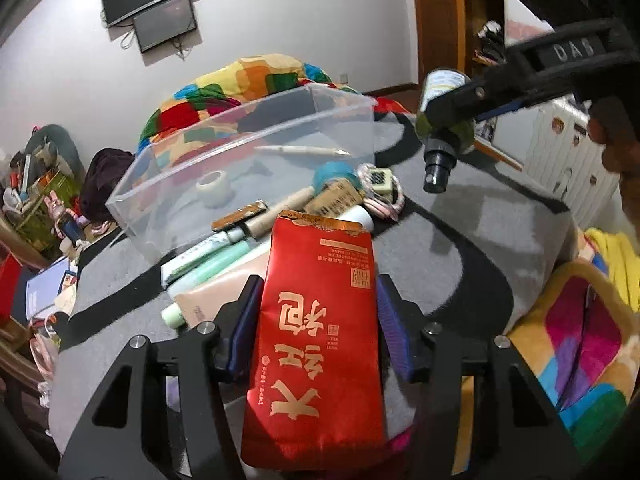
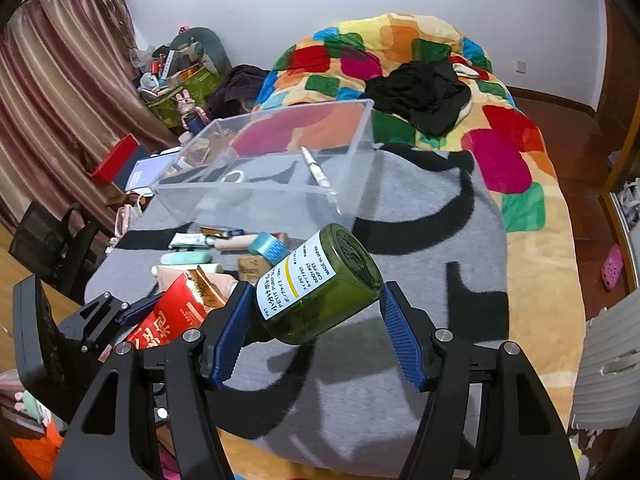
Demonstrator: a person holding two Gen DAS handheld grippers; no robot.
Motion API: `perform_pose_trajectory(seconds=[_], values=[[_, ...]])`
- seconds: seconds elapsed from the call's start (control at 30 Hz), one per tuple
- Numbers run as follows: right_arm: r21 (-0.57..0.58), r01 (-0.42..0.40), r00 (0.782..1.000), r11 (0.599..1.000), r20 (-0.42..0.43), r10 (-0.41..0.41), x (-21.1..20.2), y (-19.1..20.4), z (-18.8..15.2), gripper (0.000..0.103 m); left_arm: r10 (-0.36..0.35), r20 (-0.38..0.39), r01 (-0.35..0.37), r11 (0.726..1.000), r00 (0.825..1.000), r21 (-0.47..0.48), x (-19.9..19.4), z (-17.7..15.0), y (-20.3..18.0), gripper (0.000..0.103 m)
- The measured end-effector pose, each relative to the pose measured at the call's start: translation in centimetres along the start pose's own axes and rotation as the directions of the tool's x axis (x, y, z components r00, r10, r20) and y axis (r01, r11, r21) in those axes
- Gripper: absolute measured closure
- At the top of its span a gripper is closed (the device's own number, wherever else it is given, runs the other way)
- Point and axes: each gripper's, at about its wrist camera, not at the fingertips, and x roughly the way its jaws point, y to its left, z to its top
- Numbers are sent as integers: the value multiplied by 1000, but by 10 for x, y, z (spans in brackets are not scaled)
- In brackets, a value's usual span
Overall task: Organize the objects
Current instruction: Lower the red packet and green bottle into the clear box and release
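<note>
Clutter meant for sorting lies on a grey blanket (image 1: 460,216) over the bed, just near of the clear plastic bin (image 1: 168,200), which stands open-topped to receive it and so far holds only a tape roll (image 1: 214,187) and a pen (image 1: 300,150). At the left of the heap, pale green tubes (image 1: 208,258) lie side by side, their long axes running from near-left to far-right.

Next comes the red tea pouch (image 1: 320,340). The left gripper (image 1: 316,308) has it between its blue pads, which sit against both long edges in a pinch. Its long axis runs away from the gripper, torn gold top pointing far, toward the bin.

To the right, the right gripper (image 2: 316,308) pinches a green pump bottle (image 2: 320,288) lifted clear of the blanket. It lies tilted, base toward the bin, black nozzle (image 1: 436,168) back and down; presumably it is being carried over for dropping in.
</note>
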Motion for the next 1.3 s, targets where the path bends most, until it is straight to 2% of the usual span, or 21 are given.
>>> perform_pose_trajectory(seconds=[0.33,0.53,0.9,1.3], values=[[-7,-30,996,1000,83,30,-4,21,29,42,30,101,-17,991,994,-131,-30,29,51,47],[3,-10,994,1000,107,10,11,29,56,42,57,124,-30,978,991,-208,-30,52,83,47],[54,50,994,997,100,-55,48,26,94,42,49,62,-27,947,997,-322,10,85,135,47],[-40,107,994,993,25,-107,99,44,96,42,30,-33,-39,946,999,-322,57,99,145,47]])
